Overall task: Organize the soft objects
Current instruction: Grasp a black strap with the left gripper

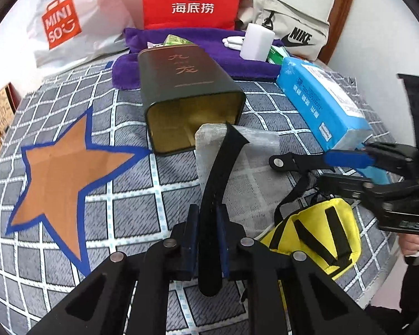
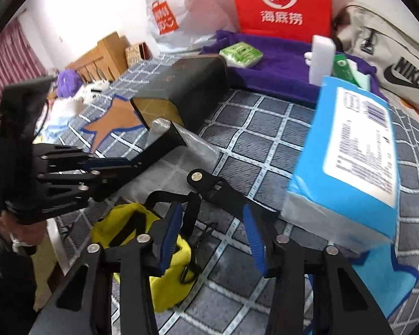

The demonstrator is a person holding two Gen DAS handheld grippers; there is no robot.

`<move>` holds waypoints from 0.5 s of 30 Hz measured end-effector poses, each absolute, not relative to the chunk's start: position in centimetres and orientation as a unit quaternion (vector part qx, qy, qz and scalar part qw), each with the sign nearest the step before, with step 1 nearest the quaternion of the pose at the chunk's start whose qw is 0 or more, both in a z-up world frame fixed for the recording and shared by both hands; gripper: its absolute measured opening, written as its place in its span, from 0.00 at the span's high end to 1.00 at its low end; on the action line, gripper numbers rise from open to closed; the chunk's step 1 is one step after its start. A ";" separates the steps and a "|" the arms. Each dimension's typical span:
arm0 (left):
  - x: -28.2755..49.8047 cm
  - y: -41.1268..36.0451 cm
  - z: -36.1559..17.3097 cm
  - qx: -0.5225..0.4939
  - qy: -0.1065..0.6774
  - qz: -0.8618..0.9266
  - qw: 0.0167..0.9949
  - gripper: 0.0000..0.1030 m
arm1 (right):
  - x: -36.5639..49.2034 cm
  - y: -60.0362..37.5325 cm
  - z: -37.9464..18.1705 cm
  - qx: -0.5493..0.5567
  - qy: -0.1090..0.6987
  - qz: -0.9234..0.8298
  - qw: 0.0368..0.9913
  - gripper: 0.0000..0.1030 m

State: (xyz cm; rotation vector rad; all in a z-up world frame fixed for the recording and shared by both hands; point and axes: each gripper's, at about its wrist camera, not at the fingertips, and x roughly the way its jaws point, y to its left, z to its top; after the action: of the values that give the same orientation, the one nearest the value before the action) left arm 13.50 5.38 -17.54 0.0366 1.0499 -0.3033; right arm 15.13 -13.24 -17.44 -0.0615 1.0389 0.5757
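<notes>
My left gripper is shut on a black strap, which curves up and away so its wide end sits at the mouth of a dark green tin lying on its side. Under the strap lies a clear plastic pouch. In the right wrist view the left gripper holds the same strap out toward the tin. My right gripper stands open over a yellow pouch. One black loop of the pouch lies between its fingers, with the pads clear of it.
The bed has a grey checked cover with an orange star. A blue tissue pack lies right of my right gripper. Behind are a purple towel, a white block, a red bag, a white shopping bag and a beige bag.
</notes>
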 end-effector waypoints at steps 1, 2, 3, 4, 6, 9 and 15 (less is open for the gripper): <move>13.5 5.8 -17.7 0.008 0.500 -0.148 0.853 0.87 | 15.2 -13.1 -17.6 -0.037 0.489 0.265 0.830 0.59; 13.5 6.0 -17.8 -0.002 0.501 -0.150 0.853 0.87 | 15.4 -12.9 -17.8 -0.047 0.488 0.260 0.832 0.59; 13.5 6.3 -17.8 -0.012 0.501 -0.152 0.852 0.86 | 15.6 -12.7 -17.9 -0.054 0.489 0.257 0.832 0.59; 13.5 6.7 -17.9 -0.023 0.502 -0.155 0.851 0.85 | 15.9 -12.5 -18.1 -0.061 0.491 0.255 0.831 0.59; 13.5 7.1 -17.9 -0.034 0.502 -0.157 0.850 0.85 | 16.2 -11.9 -18.3 -0.081 0.490 0.247 0.832 0.59; 13.2 7.5 -18.0 -0.035 0.499 -0.157 0.852 0.85 | 16.5 -11.0 -18.6 -0.098 0.496 0.239 0.829 0.53; 13.1 7.5 -18.1 -0.042 0.494 -0.160 0.854 0.85 | 16.4 -9.8 -18.8 -0.101 0.502 0.235 0.826 0.44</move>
State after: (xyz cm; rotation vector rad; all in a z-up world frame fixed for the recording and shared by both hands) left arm 13.05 7.54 -18.14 -0.0883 1.0393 -0.3369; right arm 16.37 -9.80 -18.80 -0.2136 1.0662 0.4999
